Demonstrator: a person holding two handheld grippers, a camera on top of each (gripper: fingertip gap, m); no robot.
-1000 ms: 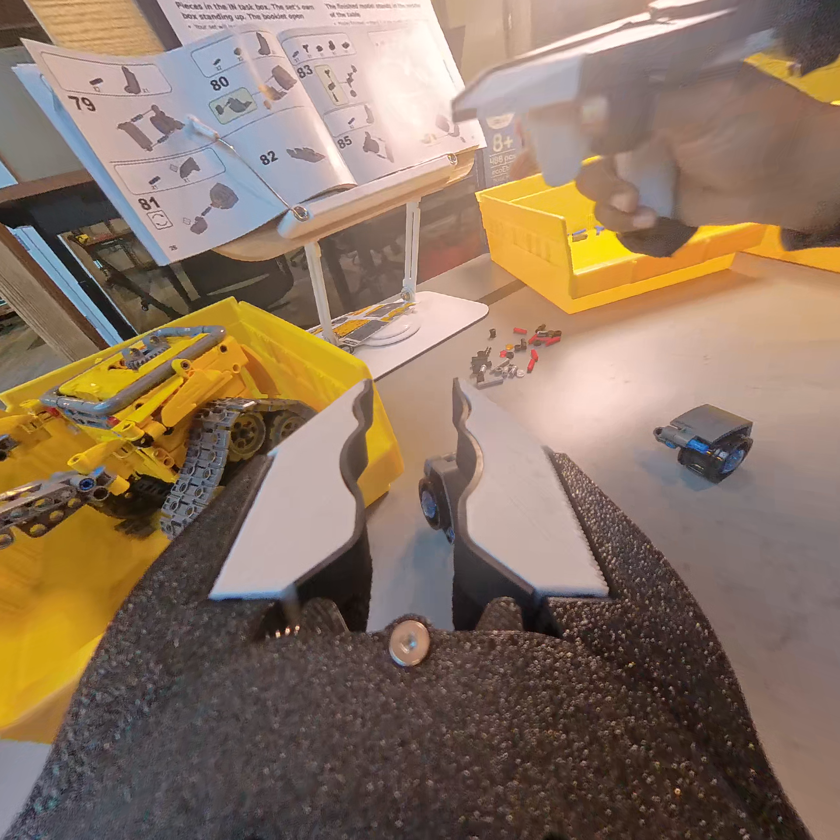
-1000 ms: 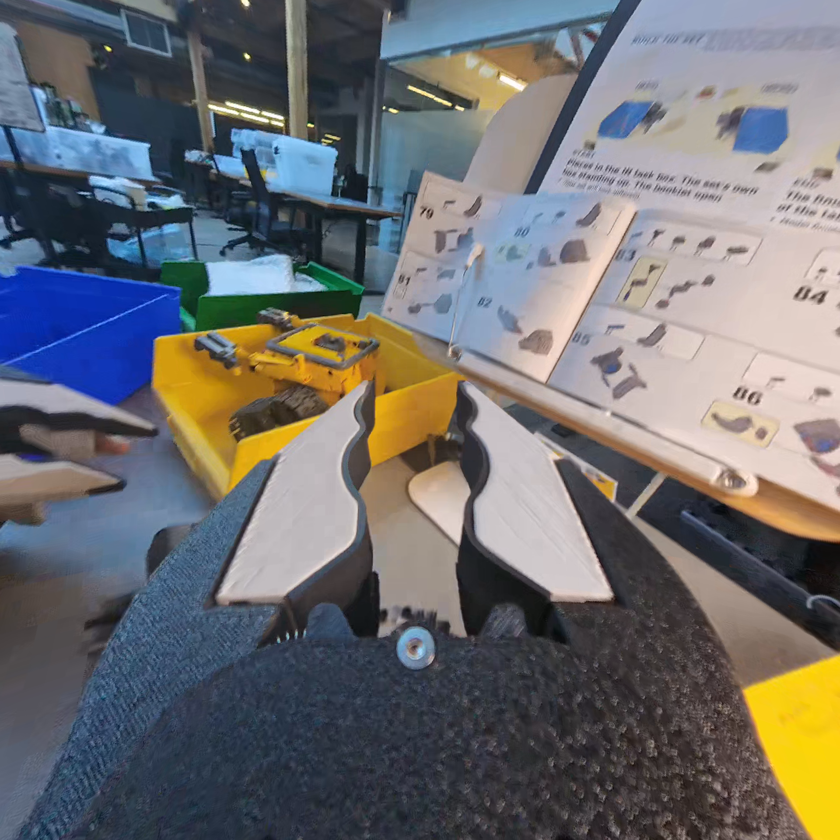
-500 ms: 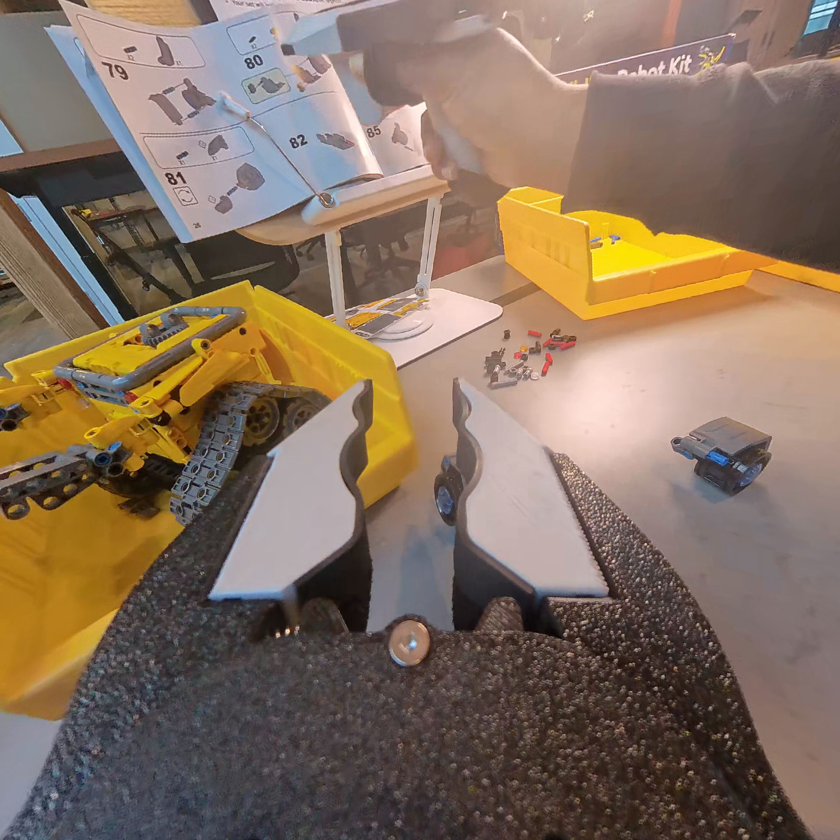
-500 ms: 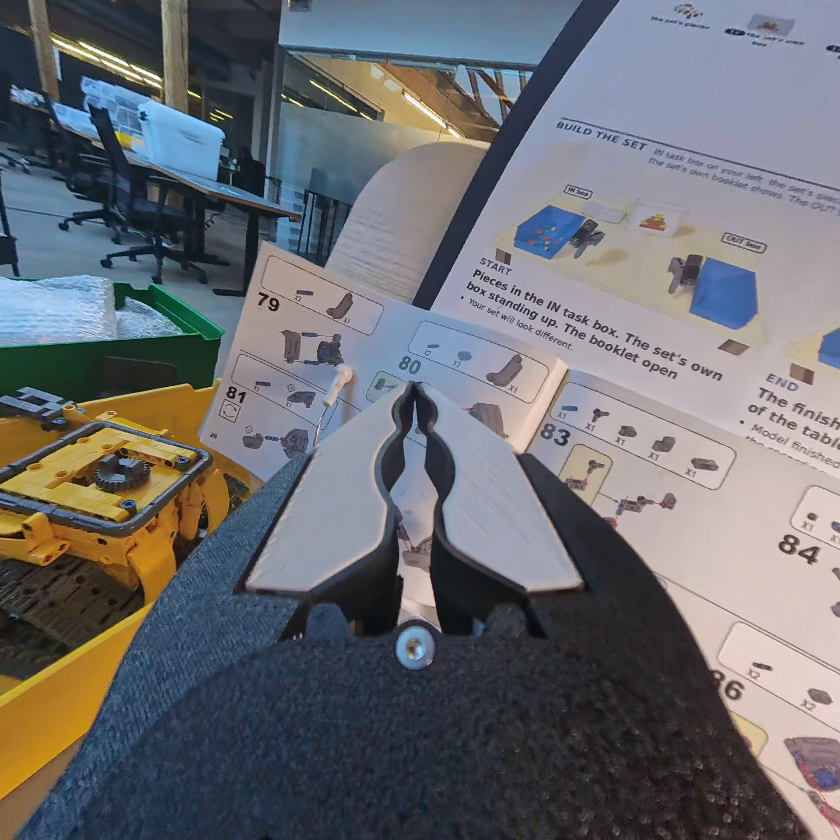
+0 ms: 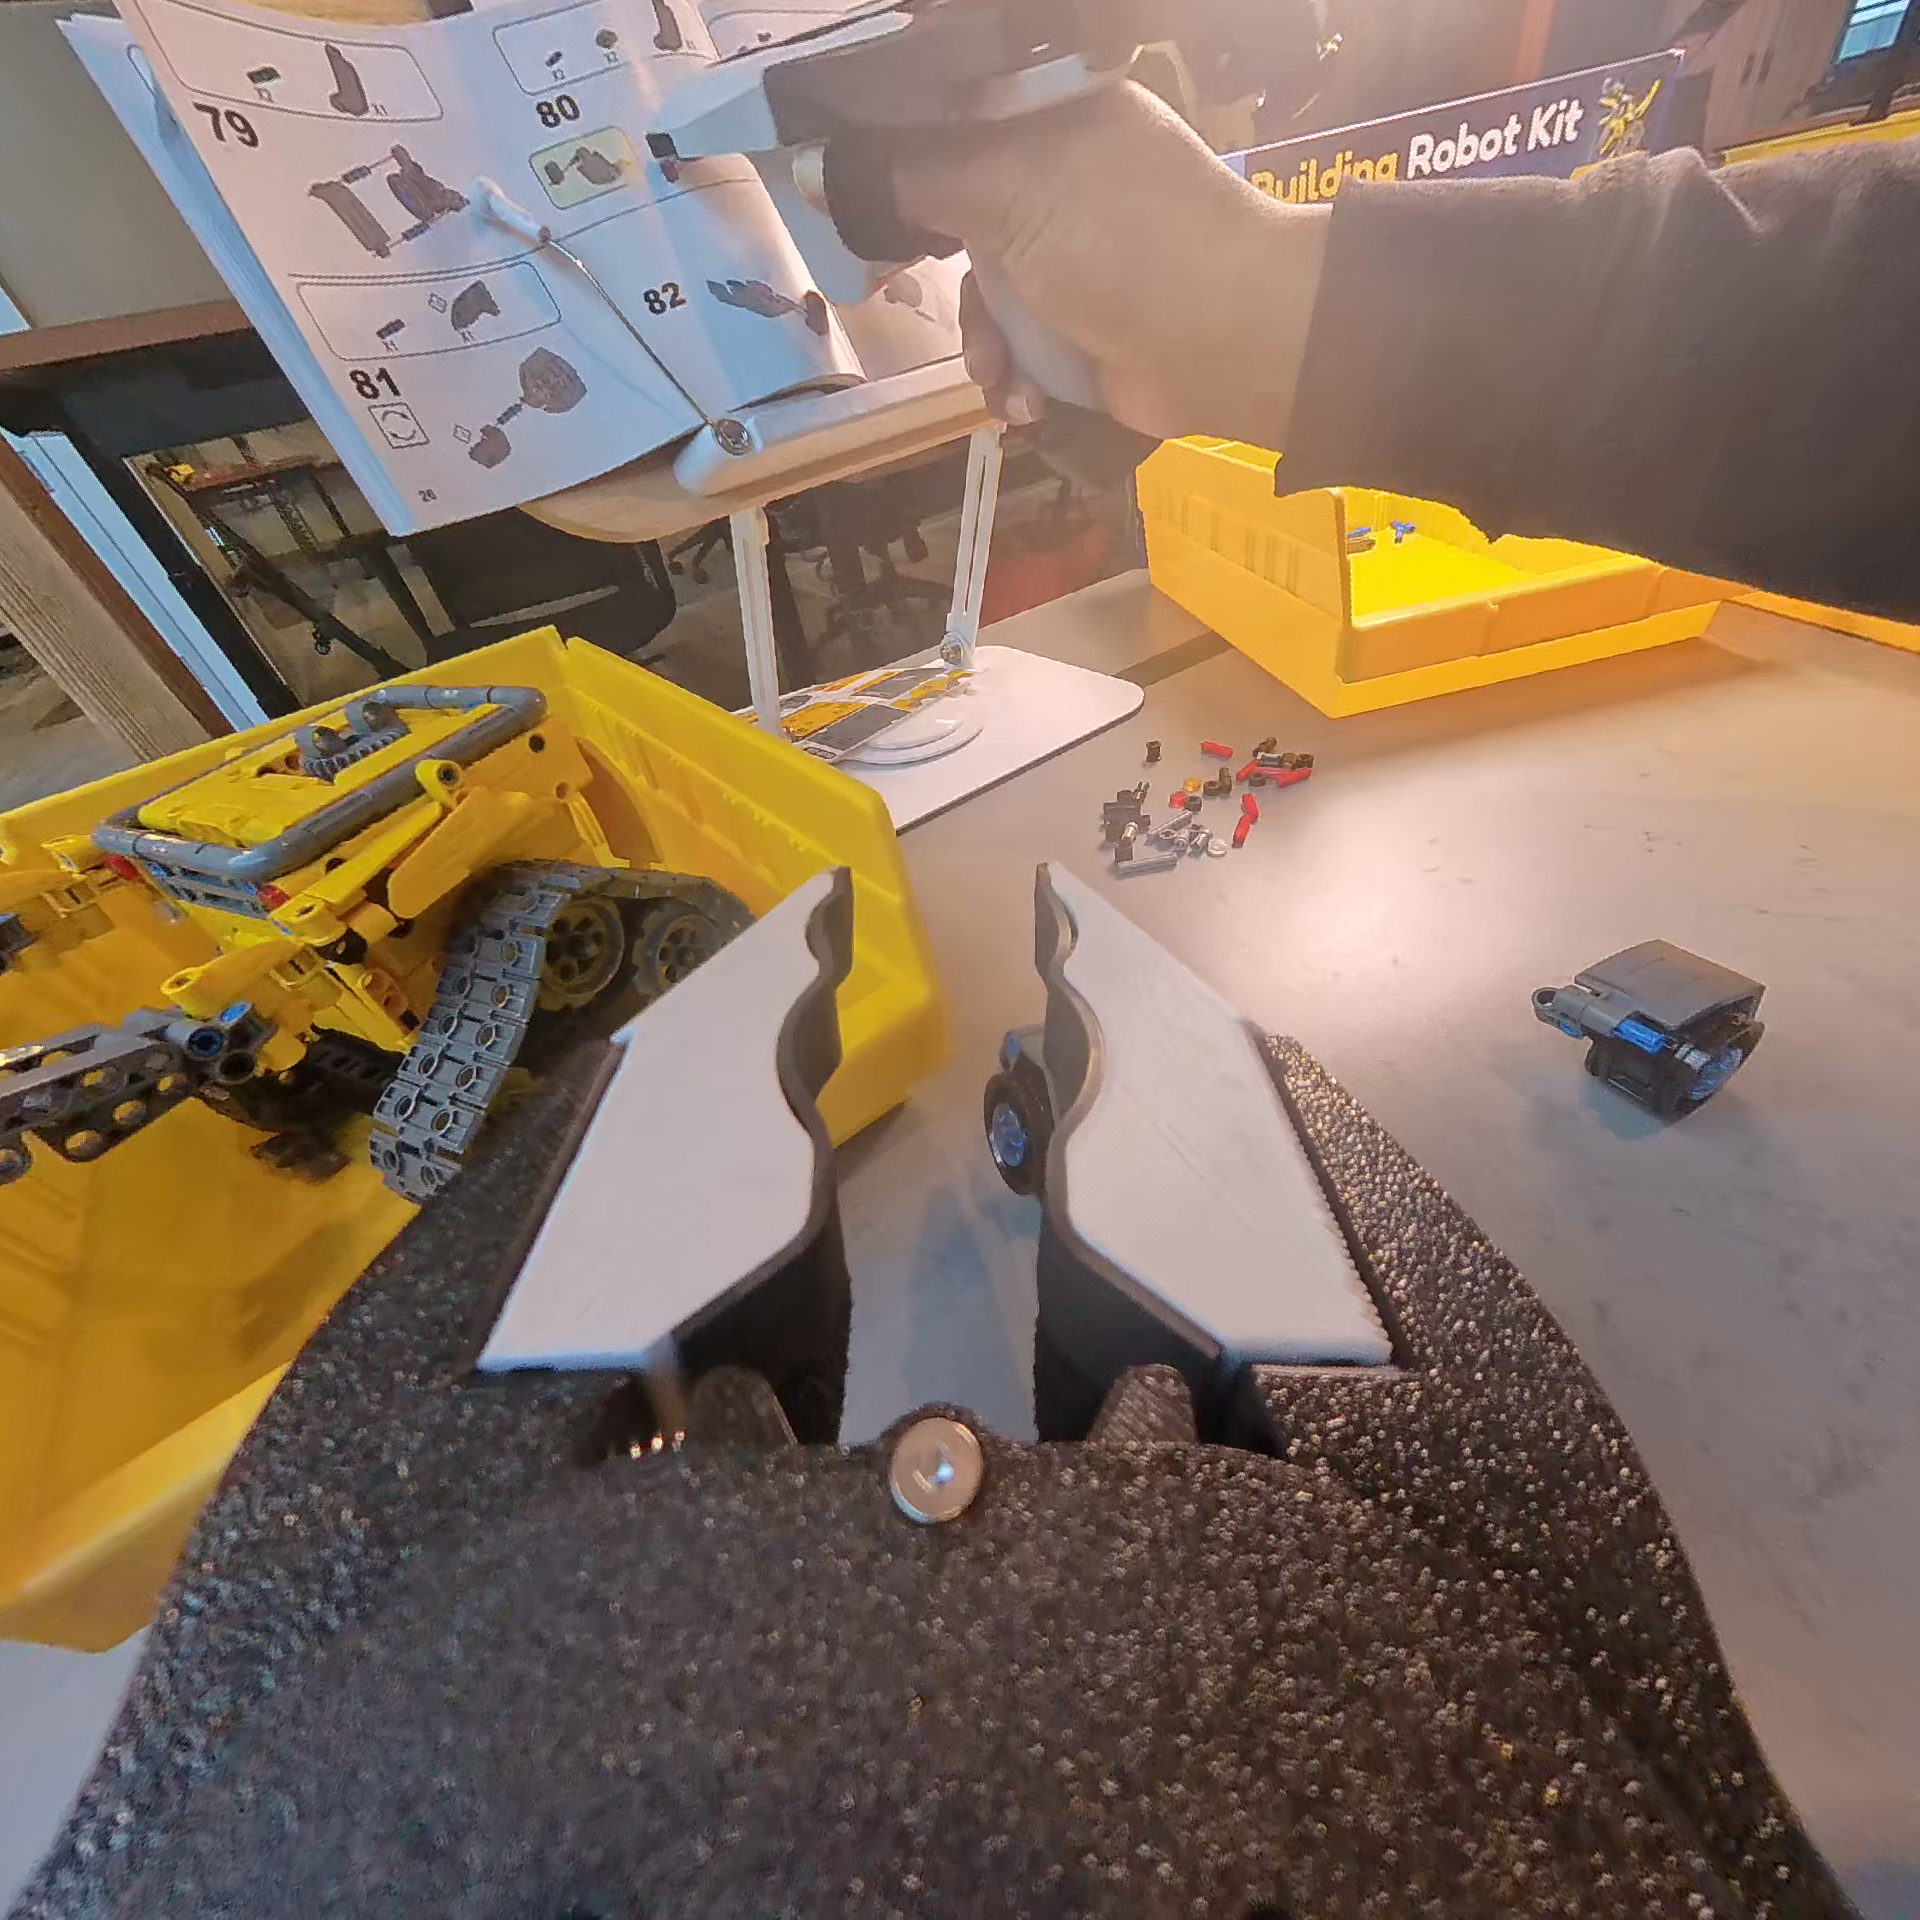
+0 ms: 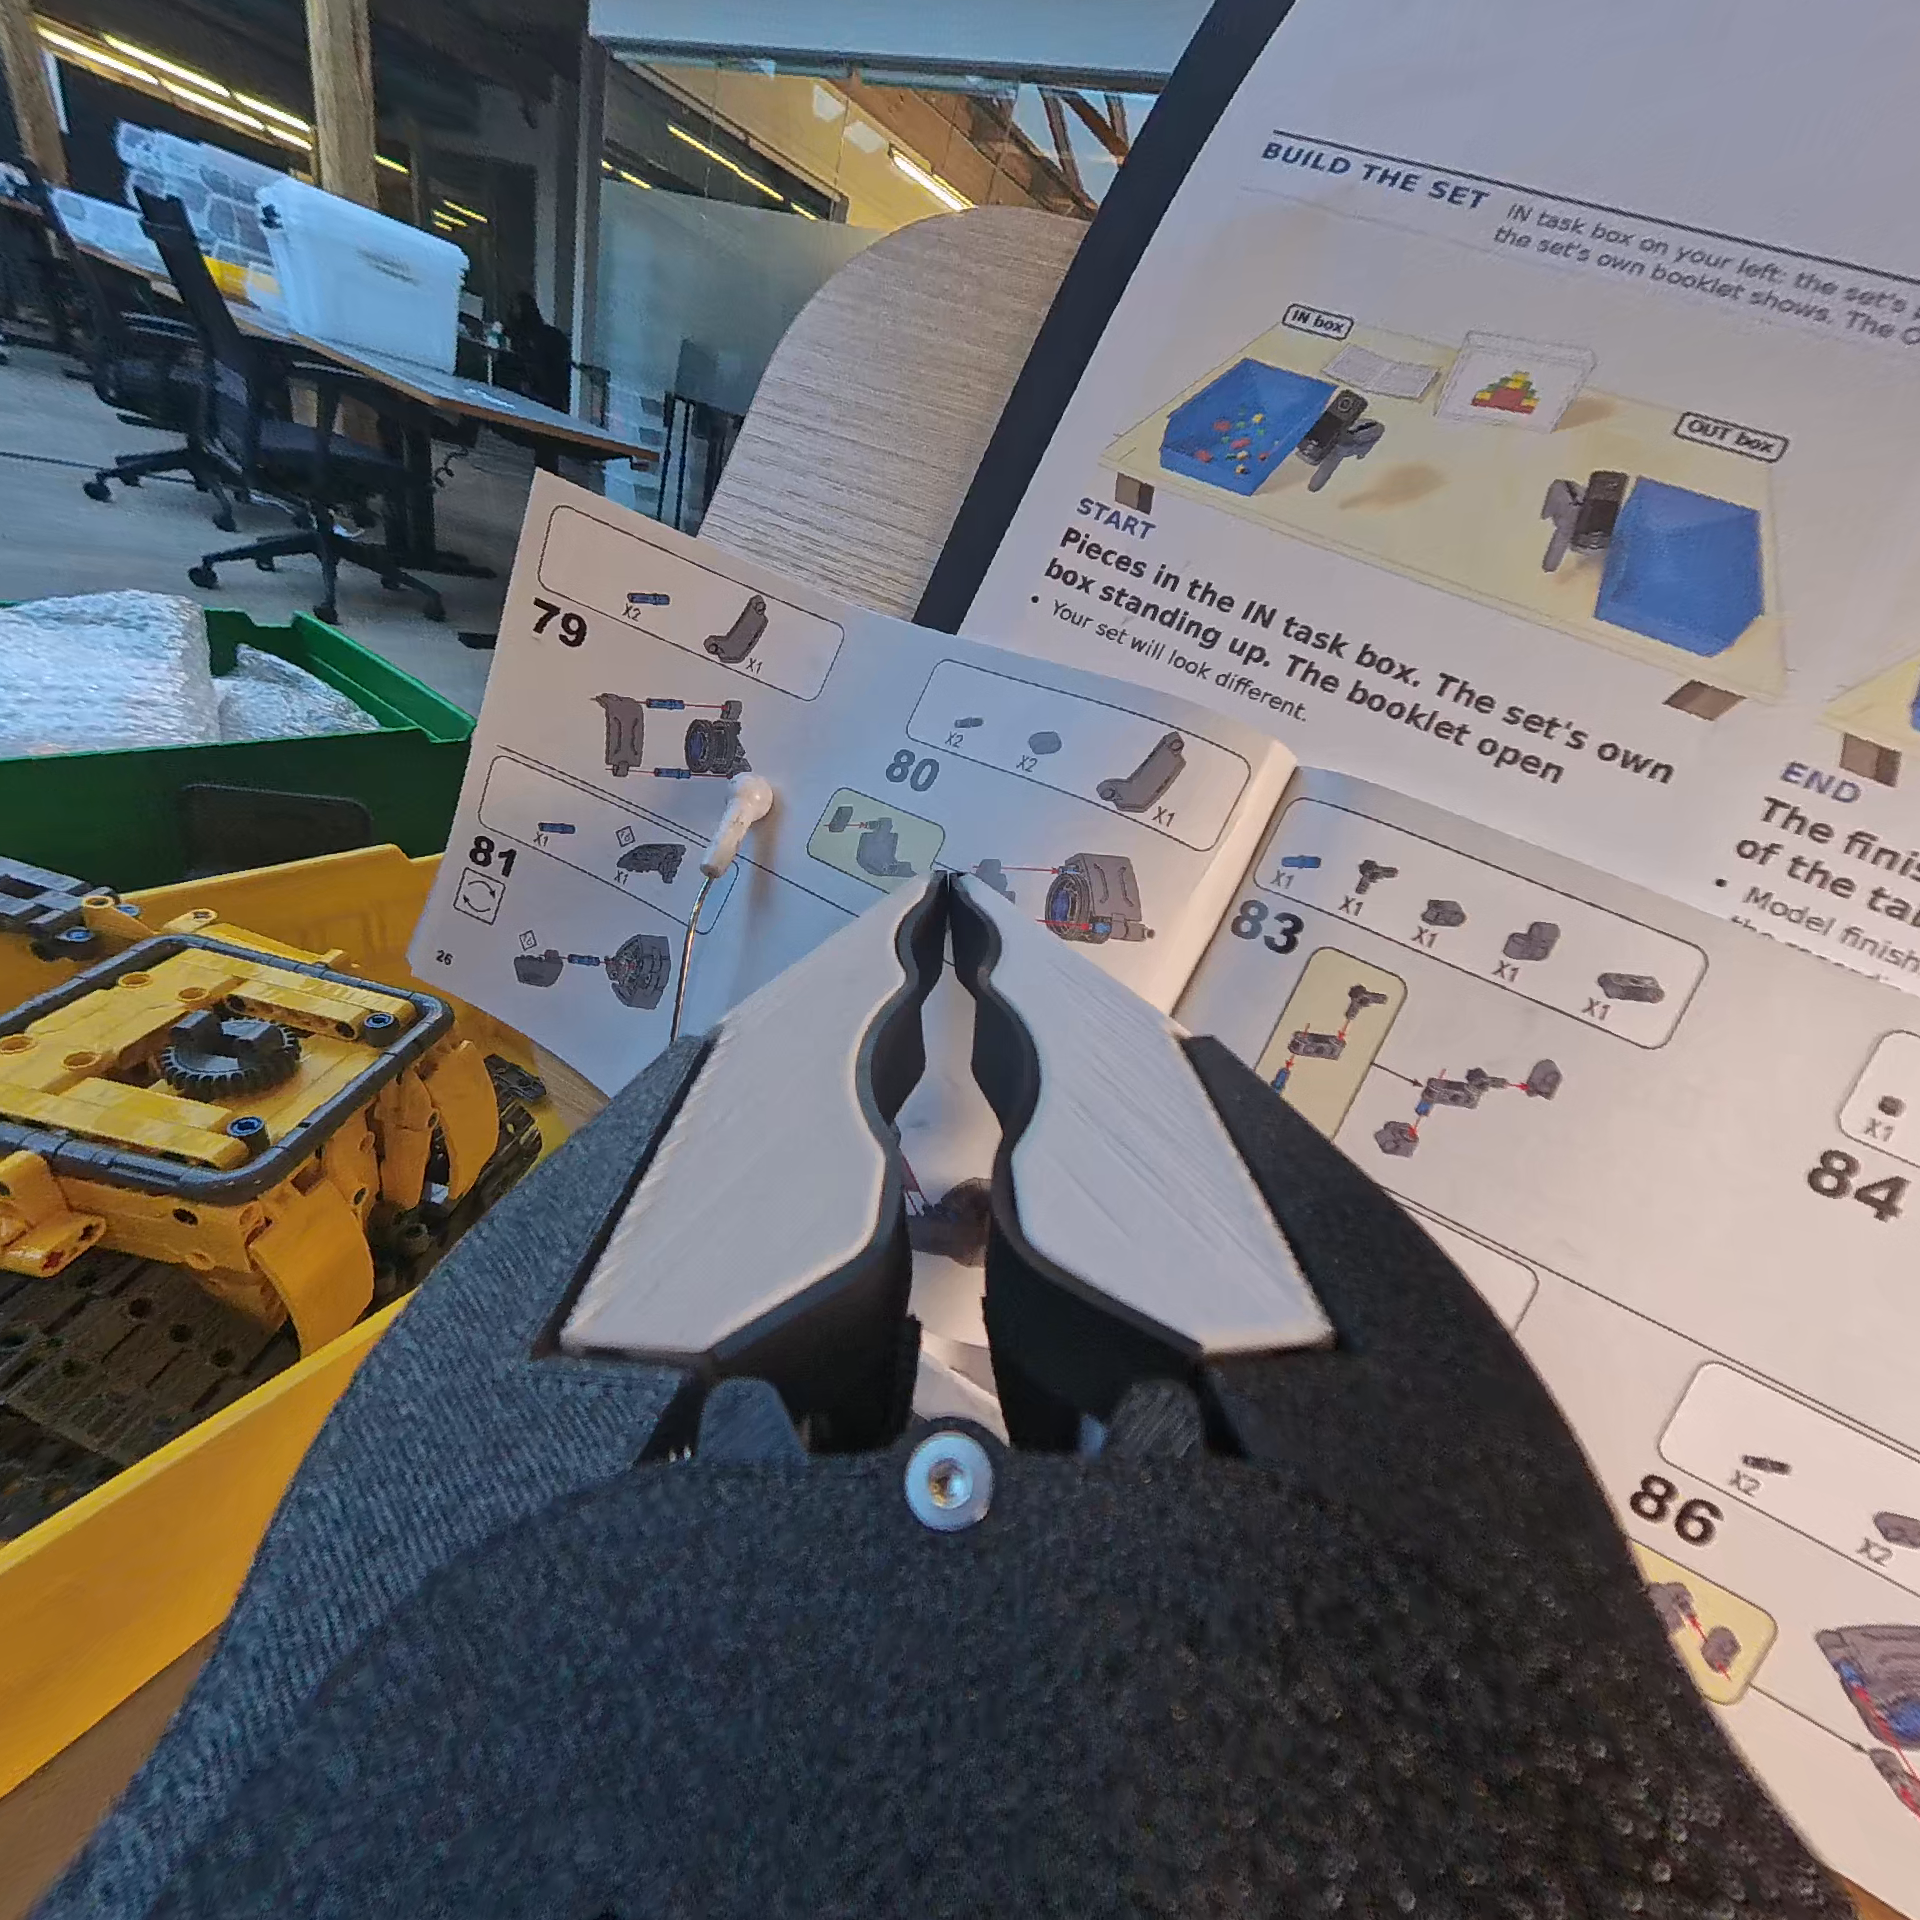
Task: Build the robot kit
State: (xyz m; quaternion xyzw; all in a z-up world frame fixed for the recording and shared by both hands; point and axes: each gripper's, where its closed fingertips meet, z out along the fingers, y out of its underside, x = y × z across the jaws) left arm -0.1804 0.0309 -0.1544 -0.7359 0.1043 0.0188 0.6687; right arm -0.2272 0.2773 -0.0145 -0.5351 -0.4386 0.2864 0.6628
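Below my fingers lies a grey table (image 5: 1558, 1299). At the left of the frame a yellow bin (image 5: 727, 790) sits on it; at upper right a second, shallower yellow bin (image 5: 1403, 634). Between them stands the white base plate (image 5: 1049, 717) of a book stand. A scatter of small red and black pieces (image 5: 1195, 800) lies at centre, a dark wheeled piece (image 5: 1662, 1029) at right.

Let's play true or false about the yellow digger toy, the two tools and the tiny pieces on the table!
1. The left tool is open and holds nothing. True.
2. The right tool is wide open. False: its tips are shut, at the instruction booklet.
3. The yellow tracked brick model sits in a yellow bin. True.
4. The small loose pieces lie inside that bin. False: they lie on the grey table.
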